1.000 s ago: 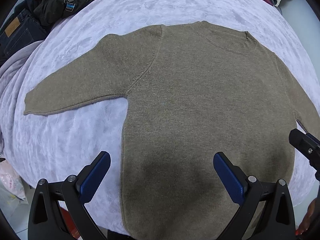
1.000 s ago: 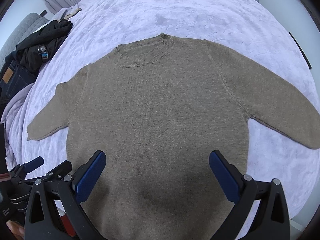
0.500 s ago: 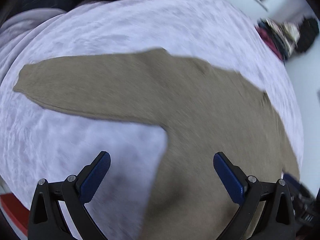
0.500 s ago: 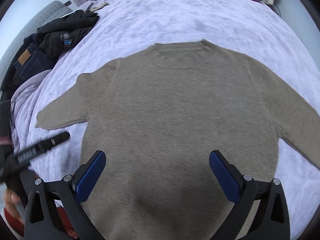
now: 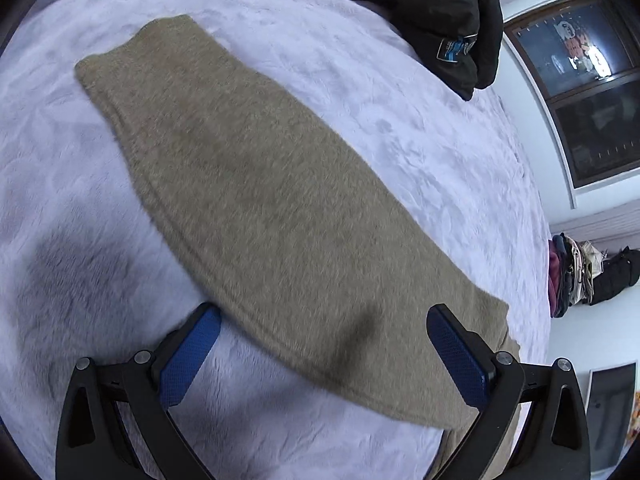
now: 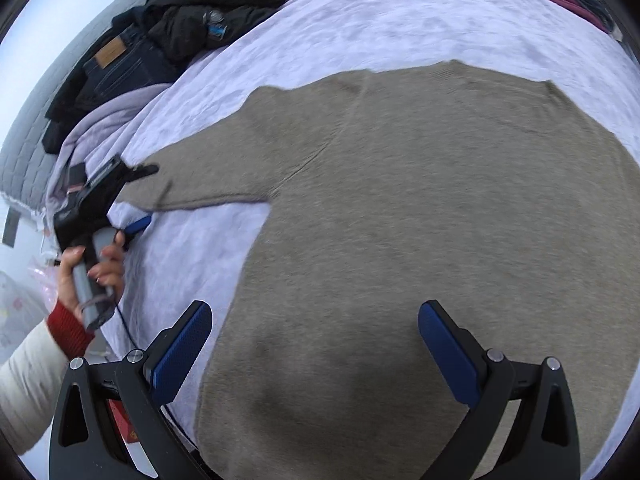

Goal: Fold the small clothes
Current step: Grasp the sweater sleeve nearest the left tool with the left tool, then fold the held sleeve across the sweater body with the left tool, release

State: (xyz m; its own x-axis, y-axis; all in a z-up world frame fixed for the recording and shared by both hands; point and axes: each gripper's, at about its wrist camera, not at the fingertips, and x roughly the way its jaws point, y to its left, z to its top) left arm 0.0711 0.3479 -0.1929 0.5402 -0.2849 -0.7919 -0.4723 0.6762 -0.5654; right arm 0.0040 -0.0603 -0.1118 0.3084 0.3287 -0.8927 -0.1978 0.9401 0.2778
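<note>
The sweater (image 6: 420, 208) lies flat on the bed (image 5: 400, 100), its sleeve (image 5: 256, 184) under the left gripper (image 5: 320, 360), which like the right gripper (image 6: 316, 352) is released and empty. A shallow pinch could snag the plush cover beneath, dragging it along. Dark clothes (image 6: 160, 40) sit beyond the sweater; a window (image 5: 580, 80) is past them.

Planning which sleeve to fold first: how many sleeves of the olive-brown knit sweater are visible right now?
1. The left sleeve of the olive-brown knit sweater lies flat on the lavender bedspread, with the open left gripper at its cuff. The other sleeve is out of frame.
</note>
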